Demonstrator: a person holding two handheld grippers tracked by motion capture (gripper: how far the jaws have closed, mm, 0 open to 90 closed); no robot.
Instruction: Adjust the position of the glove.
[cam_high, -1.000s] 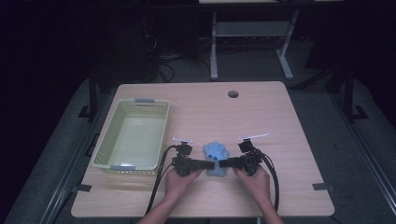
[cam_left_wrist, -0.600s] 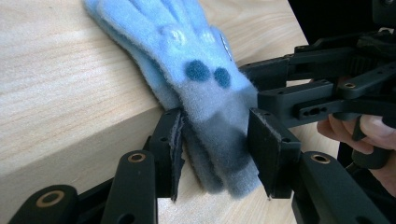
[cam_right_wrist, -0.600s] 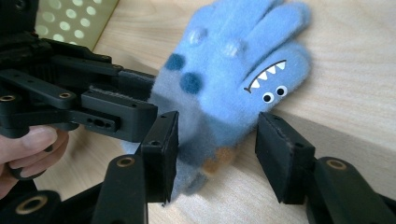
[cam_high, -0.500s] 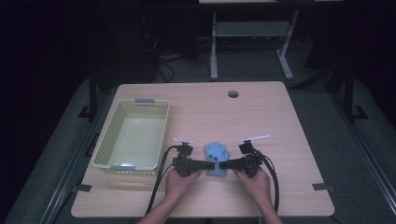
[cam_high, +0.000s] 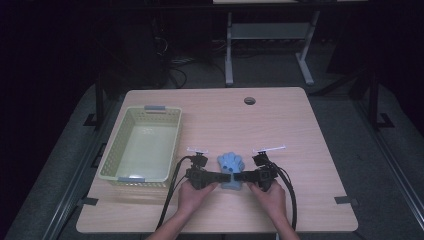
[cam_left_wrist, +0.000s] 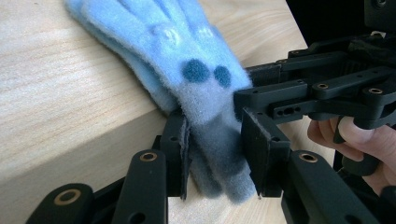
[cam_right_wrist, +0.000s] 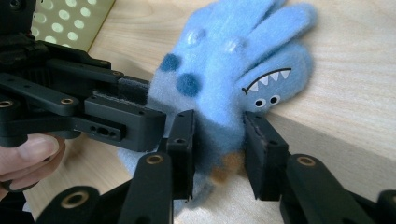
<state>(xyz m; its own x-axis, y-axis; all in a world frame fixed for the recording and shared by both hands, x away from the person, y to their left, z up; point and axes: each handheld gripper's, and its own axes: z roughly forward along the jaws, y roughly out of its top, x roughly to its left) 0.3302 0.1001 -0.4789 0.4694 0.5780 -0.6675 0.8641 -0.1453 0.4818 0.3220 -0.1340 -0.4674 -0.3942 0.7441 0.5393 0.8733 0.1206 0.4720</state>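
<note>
My left gripper (cam_left_wrist: 212, 154) and right gripper (cam_right_wrist: 217, 151) have just been closing, each clamping the blue glove's (cam_high: 231, 165) near cuff; its fingers point away, right of the basket (cam_high: 150, 111).

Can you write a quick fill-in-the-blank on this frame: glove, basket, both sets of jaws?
1. The fuzzy glove on the table is ____ in colour.
2. The left gripper and the right gripper both have their jaws at the glove's ____ end.
3. In the high view, the basket sits to the ____ of the glove.
4. Inside, the basket is ____.

Missing words: blue; cuff; left; empty
</note>
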